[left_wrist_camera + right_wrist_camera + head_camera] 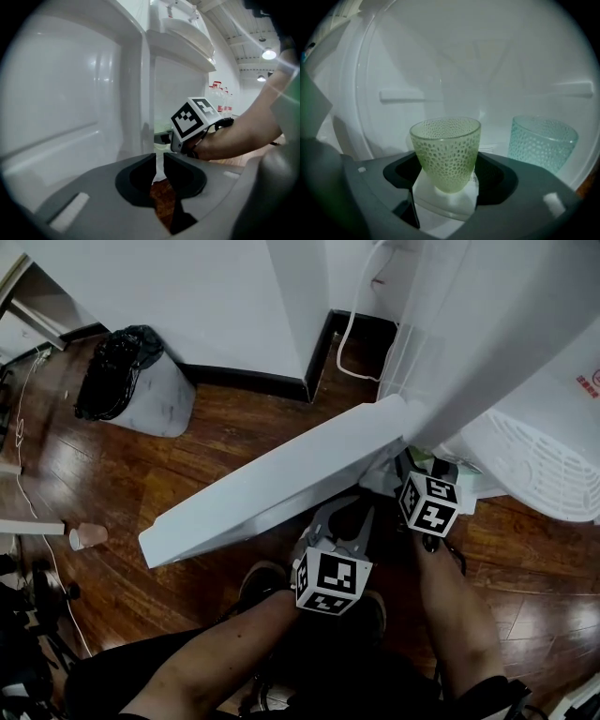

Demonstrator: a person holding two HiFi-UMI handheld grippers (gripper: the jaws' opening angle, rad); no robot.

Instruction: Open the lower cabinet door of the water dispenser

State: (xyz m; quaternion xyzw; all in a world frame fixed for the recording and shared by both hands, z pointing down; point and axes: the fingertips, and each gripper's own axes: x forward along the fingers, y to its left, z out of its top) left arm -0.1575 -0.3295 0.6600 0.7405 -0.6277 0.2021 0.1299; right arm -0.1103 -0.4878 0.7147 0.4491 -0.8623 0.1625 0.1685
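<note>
Here the lower cabinet door [272, 488] stands open. On the left gripper [159, 164] the jaws sit a slit apart, empty. The right gripper [447, 159] jaws clasp a green cup [446, 140].

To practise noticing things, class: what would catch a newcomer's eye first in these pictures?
A green dimpled cup stands between the right claw's jaws inside the white cabinet, a teal cup to its right. In the head view, the white cabinet door stands swung wide over the wooden floor.

Red print [587, 385] on water dispenser [506, 343] side, probably label; illegible. Nothing else readable.
</note>
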